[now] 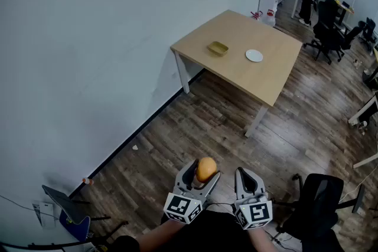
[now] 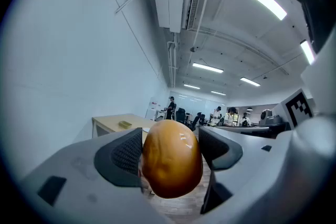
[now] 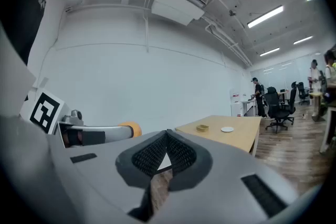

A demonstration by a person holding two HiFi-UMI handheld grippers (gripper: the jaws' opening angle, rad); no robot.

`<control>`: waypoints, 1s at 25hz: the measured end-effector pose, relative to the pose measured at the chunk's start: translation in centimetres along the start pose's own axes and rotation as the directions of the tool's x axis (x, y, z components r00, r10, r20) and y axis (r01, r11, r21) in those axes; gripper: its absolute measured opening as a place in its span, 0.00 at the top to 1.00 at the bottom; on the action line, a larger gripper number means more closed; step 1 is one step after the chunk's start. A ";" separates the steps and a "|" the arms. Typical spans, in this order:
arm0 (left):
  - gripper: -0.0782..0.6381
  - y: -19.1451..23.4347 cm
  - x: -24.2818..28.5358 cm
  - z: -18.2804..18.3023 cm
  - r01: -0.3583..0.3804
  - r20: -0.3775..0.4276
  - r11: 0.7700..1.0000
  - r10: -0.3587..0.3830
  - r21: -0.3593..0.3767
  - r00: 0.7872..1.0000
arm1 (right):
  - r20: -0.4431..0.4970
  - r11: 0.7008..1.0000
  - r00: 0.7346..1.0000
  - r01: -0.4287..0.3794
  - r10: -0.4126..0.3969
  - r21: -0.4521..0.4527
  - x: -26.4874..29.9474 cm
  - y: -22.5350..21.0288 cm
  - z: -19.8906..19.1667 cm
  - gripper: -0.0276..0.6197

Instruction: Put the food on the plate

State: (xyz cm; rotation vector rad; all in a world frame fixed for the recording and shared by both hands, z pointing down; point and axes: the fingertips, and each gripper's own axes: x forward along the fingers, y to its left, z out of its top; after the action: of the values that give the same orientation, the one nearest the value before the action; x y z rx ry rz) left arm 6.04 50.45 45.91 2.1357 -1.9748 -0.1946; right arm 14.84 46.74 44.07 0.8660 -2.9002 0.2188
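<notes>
While its two dark pads press on either side of it, the left tool (image 2: 170,150) is clamped on a glossy orange-brown rounded food piece (image 1: 206,169), which bulges out above and below the pads. Just beside it on the person's right, the right tool (image 3: 167,152) has its ridged pads together at the tips with nothing between them. Both tools are held low and close to the person's body, over the wood-plank floor (image 1: 195,121). A black office chair (image 1: 319,198) stands near the right tool. Well apart from both tools, a light wooden table (image 1: 277,77) stands against the white wall. On it lie a small white plate (image 1: 254,55) and, near that, a small yellowish square dish (image 1: 217,48). The plate has nothing on it. Beyond the table, a person in dark clothes (image 1: 308,0) stands among more office chairs.
</notes>
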 end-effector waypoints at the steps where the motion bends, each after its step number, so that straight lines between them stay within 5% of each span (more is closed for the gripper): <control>1: 0.42 0.2 0.0 -0.2 0.000 -0.001 1.000 0.000 0.002 1.000 | -0.003 1.000 1.000 0.008 -0.008 0.000 0.1 -0.2 -0.4 0.86; 6: 0.42 1.3 0.8 -1.4 0.004 -0.035 1.000 -0.004 -0.014 0.999 | -0.022 0.997 0.999 0.031 -0.030 0.065 1.1 -1.5 -1.6 0.86; 13: 0.42 5.0 7.3 -1.2 0.047 -0.047 0.999 -0.047 -0.011 0.998 | -0.066 0.993 0.991 0.120 -0.119 0.004 6.3 -6.0 -1.8 0.86; 25: 0.42 16.4 21.3 0.5 0.124 -0.133 0.987 -0.137 -0.097 0.982 | -0.142 0.977 0.968 0.212 -0.207 0.016 22.2 -13.8 2.0 0.87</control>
State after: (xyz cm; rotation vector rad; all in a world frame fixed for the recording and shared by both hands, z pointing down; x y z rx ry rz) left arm -8.13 28.12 50.76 2.1608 -1.7189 -0.1470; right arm 3.80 23.10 46.71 1.1063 -2.6595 0.2928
